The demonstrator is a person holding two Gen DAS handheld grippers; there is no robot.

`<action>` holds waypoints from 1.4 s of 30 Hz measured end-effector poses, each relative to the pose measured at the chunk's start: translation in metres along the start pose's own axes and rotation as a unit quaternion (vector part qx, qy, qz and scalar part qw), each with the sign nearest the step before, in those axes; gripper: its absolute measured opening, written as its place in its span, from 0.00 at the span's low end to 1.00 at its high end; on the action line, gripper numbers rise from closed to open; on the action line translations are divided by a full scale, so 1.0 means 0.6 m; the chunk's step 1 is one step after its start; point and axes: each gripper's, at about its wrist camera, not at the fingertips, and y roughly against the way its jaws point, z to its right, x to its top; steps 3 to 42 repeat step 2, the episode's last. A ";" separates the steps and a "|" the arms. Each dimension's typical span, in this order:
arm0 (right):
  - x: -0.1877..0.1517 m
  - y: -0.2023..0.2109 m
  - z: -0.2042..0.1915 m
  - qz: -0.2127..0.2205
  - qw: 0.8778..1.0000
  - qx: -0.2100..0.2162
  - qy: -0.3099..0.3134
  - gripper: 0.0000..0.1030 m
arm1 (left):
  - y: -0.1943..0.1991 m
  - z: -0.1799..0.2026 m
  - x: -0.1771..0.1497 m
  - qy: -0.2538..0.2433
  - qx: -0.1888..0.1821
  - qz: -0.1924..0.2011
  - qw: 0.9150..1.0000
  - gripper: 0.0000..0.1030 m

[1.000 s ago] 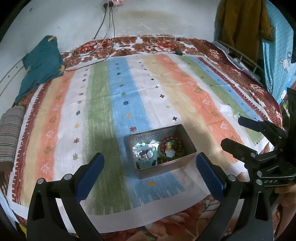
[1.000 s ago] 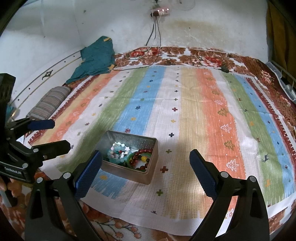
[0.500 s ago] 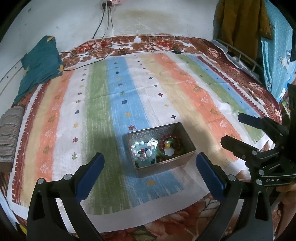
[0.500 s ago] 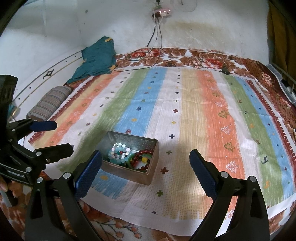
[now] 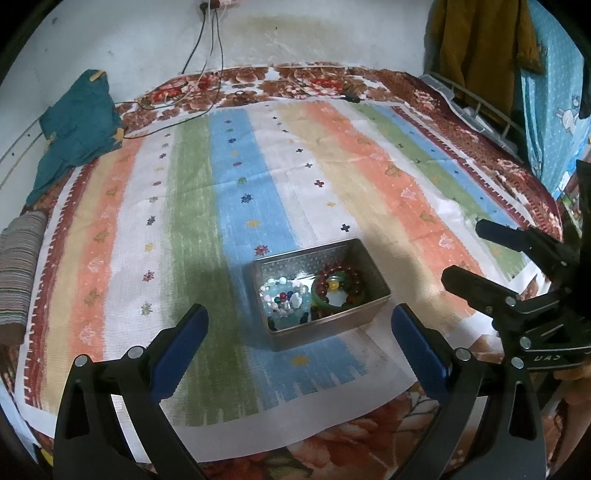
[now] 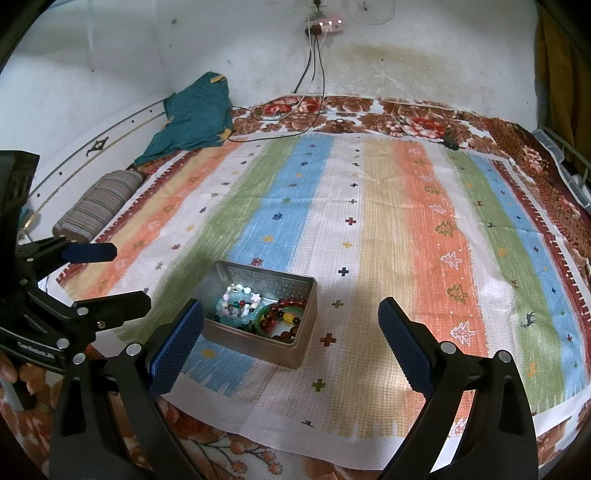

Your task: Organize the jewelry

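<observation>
Left hand-held gripper [image 5: 297, 341]: from my seat I see it hovering low over the near edge of the striped cloth [image 5: 192, 206], blue-padded fingers [image 5: 181, 347] spread wide with nothing between them. It's aimed at the tin.

Right hand-held gripper [image 6: 291, 343]: same deal, fingers wide apart and empty, hanging just to the right of the left one. I can see its black frame at the right edge of the left wrist view.

Metal tin [image 5: 373, 317]: sits open on the cloth near the front edge, straddling the blue stripe, just ahead of both grippers and touching neither.

Jewelry: all inside the tin. Pale blue and white bead bracelet [image 5: 282, 297] on the left side, a green bangle [image 5: 319, 299] with a dark red bead bracelet [image 5: 343, 275] on the right side, lying on each other.

Bed: the cloth covers most of a floral brown bedspread [image 6: 406, 114].

Room: a teal garment [image 6: 195, 114] is bunched in the far left corner, with a striped roll [image 6: 98, 206] along the left edge. White stained wall behind, with a power strip [image 6: 327, 26] and cables hanging down onto the bed. A mustard garment [image 5: 480, 44] hangs at far right.
</observation>
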 end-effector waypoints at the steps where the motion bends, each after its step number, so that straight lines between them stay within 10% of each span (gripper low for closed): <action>1: 0.000 0.000 0.000 0.000 1.000 0.000 0.000 0.93 | -0.001 0.002 0.001 -0.001 0.000 0.000 1.000 0.94; 42: 0.000 0.000 0.000 0.000 1.000 0.000 0.000 0.93 | -0.001 0.003 0.001 -0.003 0.001 0.000 1.000 0.94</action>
